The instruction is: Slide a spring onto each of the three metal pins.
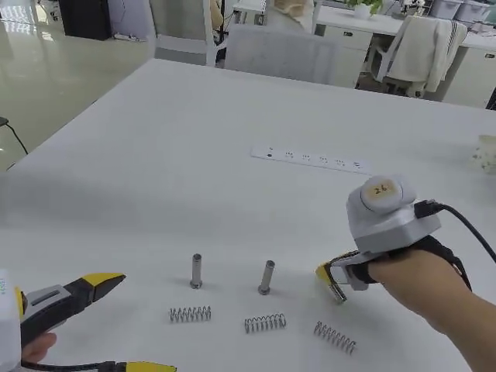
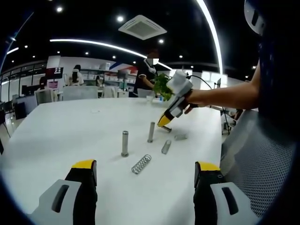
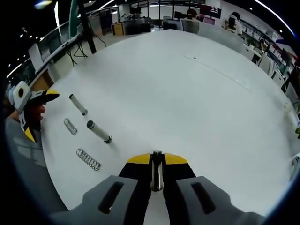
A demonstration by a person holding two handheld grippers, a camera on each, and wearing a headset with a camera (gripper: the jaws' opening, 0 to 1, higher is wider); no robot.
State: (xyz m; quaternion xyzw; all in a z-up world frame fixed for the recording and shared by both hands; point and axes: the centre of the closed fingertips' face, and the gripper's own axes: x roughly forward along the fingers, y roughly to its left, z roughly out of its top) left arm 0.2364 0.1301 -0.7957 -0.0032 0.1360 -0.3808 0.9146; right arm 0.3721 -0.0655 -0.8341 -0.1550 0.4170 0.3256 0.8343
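Note:
Two metal pins (image 1: 196,271) (image 1: 266,277) stand upright on the white table (image 1: 232,139). Three springs (image 1: 190,314) (image 1: 265,323) (image 1: 335,337) lie in a row in front of them. My right gripper (image 1: 333,283) hovers just right of the pins, shut on a third metal pin (image 3: 157,171) that sticks out between its yellow tips. My left gripper (image 2: 145,168) stands open at the near left, nothing between its jaws; it faces the pins (image 2: 124,143) (image 2: 151,132) and the nearest spring (image 2: 141,163).
A white power strip (image 1: 310,160) lies flat farther back on the table. Chairs (image 1: 283,50) stand beyond the far edge, one with a jacket (image 1: 422,46) draped over it. A pale object (image 1: 487,153) sits at the right edge.

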